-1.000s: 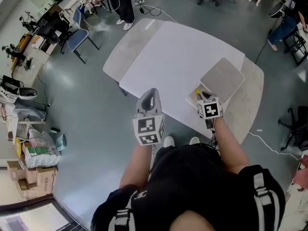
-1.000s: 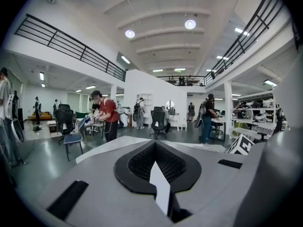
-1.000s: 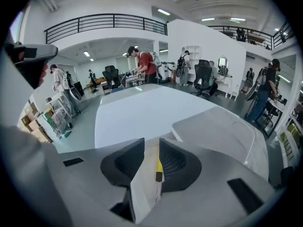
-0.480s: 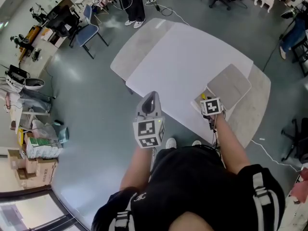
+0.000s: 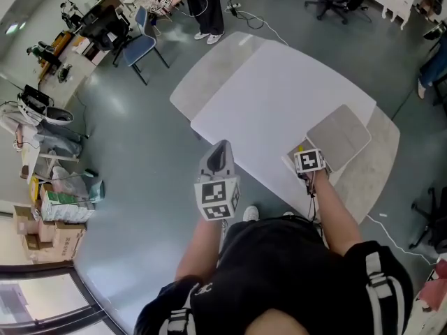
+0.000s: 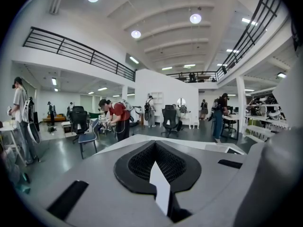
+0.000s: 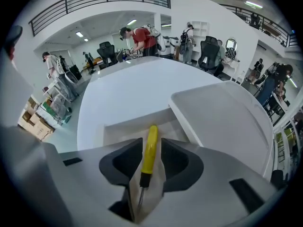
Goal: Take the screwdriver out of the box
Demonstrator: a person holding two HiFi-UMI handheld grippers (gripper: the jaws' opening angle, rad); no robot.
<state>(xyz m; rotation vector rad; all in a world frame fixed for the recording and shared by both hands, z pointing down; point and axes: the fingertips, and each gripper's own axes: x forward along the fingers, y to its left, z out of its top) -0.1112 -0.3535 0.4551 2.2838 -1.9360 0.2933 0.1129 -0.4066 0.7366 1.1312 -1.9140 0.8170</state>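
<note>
Tongs in my right hand [image 7: 150,144] are clamped on the yellow screwdriver [image 7: 148,157]. It lies between the jaws with its metal end pointing back at me. The white box [image 7: 123,126] sits under and just past these tongs, and its lid [image 7: 222,122] lies to their right. Since a second ago these tongs have hardly moved, so I think the lift has not really begun. I cannot tell if the screwdriver is off the box floor. My left tongs [image 6: 155,150] are shut, empty and well apart.
</note>
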